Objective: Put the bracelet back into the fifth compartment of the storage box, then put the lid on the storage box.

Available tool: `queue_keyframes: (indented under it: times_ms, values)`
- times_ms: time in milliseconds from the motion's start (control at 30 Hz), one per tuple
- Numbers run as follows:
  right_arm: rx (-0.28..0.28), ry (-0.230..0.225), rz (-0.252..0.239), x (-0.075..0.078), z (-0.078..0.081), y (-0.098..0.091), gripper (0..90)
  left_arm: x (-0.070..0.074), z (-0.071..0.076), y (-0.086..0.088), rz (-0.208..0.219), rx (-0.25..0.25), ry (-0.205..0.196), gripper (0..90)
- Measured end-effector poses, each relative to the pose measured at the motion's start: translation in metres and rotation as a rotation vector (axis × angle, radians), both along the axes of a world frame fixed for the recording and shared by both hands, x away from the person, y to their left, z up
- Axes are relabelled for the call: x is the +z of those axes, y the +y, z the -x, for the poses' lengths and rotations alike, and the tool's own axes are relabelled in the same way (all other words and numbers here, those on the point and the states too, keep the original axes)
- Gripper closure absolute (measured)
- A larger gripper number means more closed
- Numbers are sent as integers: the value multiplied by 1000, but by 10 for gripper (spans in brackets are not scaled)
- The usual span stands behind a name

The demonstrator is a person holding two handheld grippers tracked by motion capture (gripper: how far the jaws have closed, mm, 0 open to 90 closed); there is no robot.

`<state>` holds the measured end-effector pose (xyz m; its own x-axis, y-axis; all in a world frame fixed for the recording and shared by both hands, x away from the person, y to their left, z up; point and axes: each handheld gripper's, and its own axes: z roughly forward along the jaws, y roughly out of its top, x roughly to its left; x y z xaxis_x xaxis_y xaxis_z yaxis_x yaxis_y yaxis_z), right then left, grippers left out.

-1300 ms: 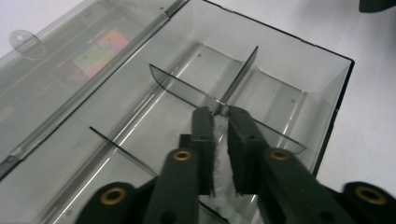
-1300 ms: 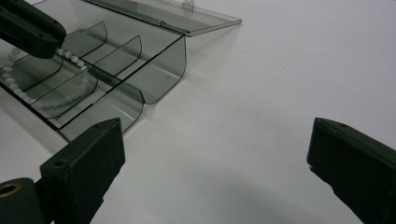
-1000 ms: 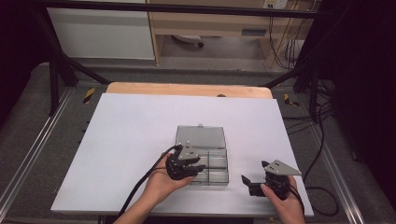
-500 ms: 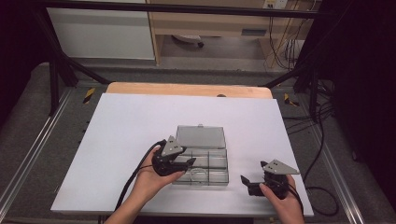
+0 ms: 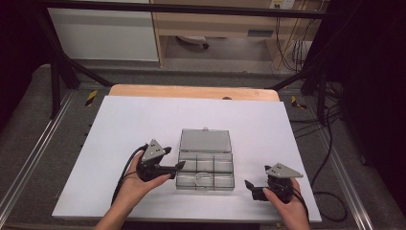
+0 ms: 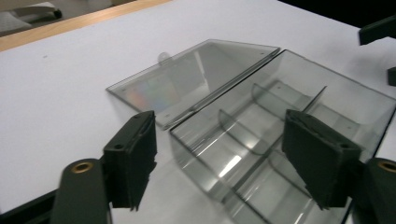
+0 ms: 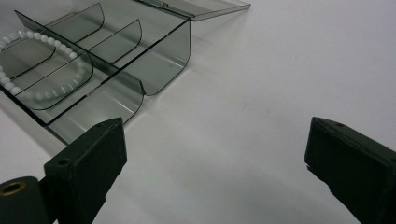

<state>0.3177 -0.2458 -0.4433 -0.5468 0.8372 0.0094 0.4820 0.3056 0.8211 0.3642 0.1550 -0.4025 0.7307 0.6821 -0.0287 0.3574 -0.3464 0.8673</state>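
Clear plastic box (image 5: 206, 165) sits lid-open mid-table with the bead bracelet (image 7: 44, 65) inside, my left gripper (image 5: 178, 165) just opened, empty at its left wall, right gripper (image 5: 250, 186) slack nearby; a careless nudge could skid it.

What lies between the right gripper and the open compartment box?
Nothing: in the high view only bare white table separates the right gripper from the clear compartment box; the right gripper view shows the same.
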Motion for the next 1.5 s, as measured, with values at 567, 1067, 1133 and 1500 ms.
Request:
queue_keyframes:
  times_ms: [567,1067,1133,1500]
  values:
    - [-12,22,19,16,-24,6,93,-12,-12,23,-10,35,46,184]
    - [20,32,10,23,-78,20,242,-18,-34,28,-34,72,82,162]
    - [24,43,4,20,-83,20,290,-20,-37,28,-44,76,88,180]
    - [57,89,20,7,-102,11,629,-26,-52,28,-103,86,108,593]
